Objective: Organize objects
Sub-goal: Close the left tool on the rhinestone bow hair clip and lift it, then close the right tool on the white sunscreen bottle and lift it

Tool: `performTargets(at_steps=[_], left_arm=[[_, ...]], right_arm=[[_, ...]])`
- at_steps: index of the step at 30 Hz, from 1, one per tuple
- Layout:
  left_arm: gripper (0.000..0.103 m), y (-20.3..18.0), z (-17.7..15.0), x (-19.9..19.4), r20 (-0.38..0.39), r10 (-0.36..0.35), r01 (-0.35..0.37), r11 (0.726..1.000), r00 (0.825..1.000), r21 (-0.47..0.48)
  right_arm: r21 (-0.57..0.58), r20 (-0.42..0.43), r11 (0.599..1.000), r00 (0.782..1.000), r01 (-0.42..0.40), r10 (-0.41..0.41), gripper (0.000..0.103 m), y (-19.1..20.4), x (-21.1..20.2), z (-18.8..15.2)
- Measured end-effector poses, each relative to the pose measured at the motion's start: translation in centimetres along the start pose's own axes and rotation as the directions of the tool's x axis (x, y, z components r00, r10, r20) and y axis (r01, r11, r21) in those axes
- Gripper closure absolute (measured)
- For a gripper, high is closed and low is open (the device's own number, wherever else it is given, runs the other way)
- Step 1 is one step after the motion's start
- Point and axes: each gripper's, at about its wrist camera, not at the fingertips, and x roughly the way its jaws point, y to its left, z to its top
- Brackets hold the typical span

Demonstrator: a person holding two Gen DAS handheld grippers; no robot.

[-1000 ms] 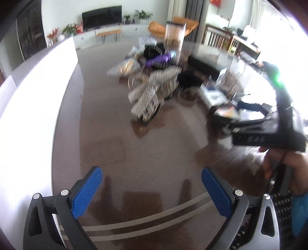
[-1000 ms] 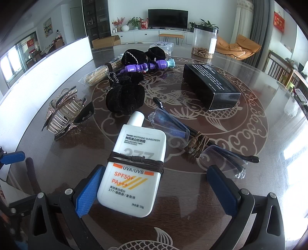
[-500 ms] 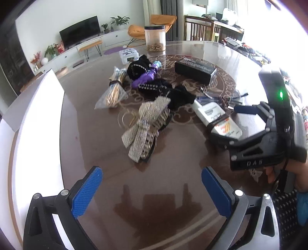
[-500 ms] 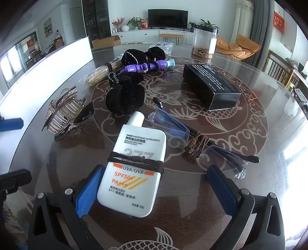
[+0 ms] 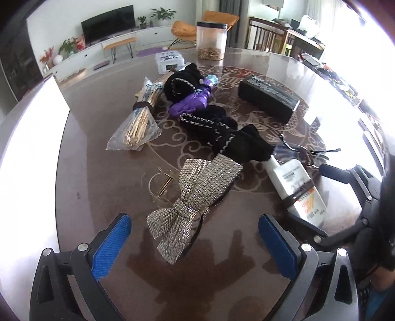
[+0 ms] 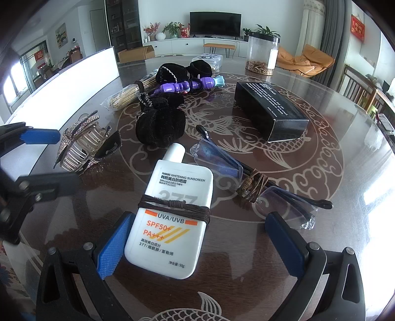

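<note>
The tabletop (image 6: 321,222) was glossy and reflective. Ahead of the left gripper (image 5: 195,239) lay a sparkling rhinestone hair clip (image 5: 195,205); between the right gripper's (image 6: 200,244) ribbed blue pads (image 6: 111,247), a smooth white plastic sunscreen bottle (image 6: 172,222).

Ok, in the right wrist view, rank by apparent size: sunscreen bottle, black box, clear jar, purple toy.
1. sunscreen bottle, though it lies nearest the camera
2. black box
3. clear jar and purple toy look alike; unsure

Television (image 6: 215,23), orange chair (image 6: 306,58)
</note>
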Motion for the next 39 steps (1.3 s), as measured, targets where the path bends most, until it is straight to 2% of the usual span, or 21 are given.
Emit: performTargets(at_steps=[6, 23, 24, 25, 26, 27, 30, 34, 39], left_arm=[[0.000, 0.1, 0.3, 1.2, -0.014, 0.032, -0.032, 0.999, 0.999, 0.001], [0.000, 0.0, 0.6, 2.9, -0.041, 0.034, -0.035, 0.999, 0.999, -0.015], [0.001, 0.0, 0.7, 2.8, -0.033, 0.037, -0.038, 0.999, 0.999, -0.021], [0.028, 0.1, 0.6, 2.4, -0.005, 0.047, -0.048, 0.999, 0.999, -0.026], [0.040, 0.2, 0.5, 2.0, 0.015, 0.044, -0.043, 0.999, 0.999, -0.027], [0.046, 0.2, 0.5, 1.5, 0.023, 0.042, -0.041, 0.999, 0.999, -0.032], [0.049, 0.9, -0.5, 0.2, 0.044, 0.014, -0.010, 0.996, 0.999, -0.091], [0.049, 1.5, -3.9, -1.7, 0.050, 0.040, -0.032, 0.985, 0.998, -0.167], [0.049, 2.2, -7.2, -3.3, 0.071, 0.077, -0.061, 0.976, 0.994, -0.211]], right_arm=[[0.000, 0.000, 1.000, 1.000, 0.000, 0.000, 0.000, 0.0, 0.0, 0.0], [0.000, 0.001, 1.000, 1.000, -0.001, 0.001, 0.000, 0.0, 0.0, 0.0], [0.000, 0.001, 1.000, 1.000, -0.001, 0.001, 0.000, 0.0, 0.0, 0.0], [0.000, 0.001, 1.000, 1.000, -0.001, 0.001, 0.000, 0.0, 0.0, 0.0], [0.000, 0.001, 1.000, 1.000, 0.000, 0.000, 0.000, 0.0, 0.0, 0.0], [0.000, 0.001, 1.000, 1.000, 0.000, 0.000, 0.000, 0.0, 0.0, 0.0], [0.000, 0.001, 1.000, 1.000, -0.001, 0.001, 0.000, 0.0, 0.0, 0.0], [0.000, 0.001, 1.000, 1.000, -0.001, 0.001, 0.000, 0.0, 0.1, 0.0], [-0.002, -0.002, 1.000, 1.000, -0.001, 0.000, 0.000, -0.1, 0.0, 0.1]])
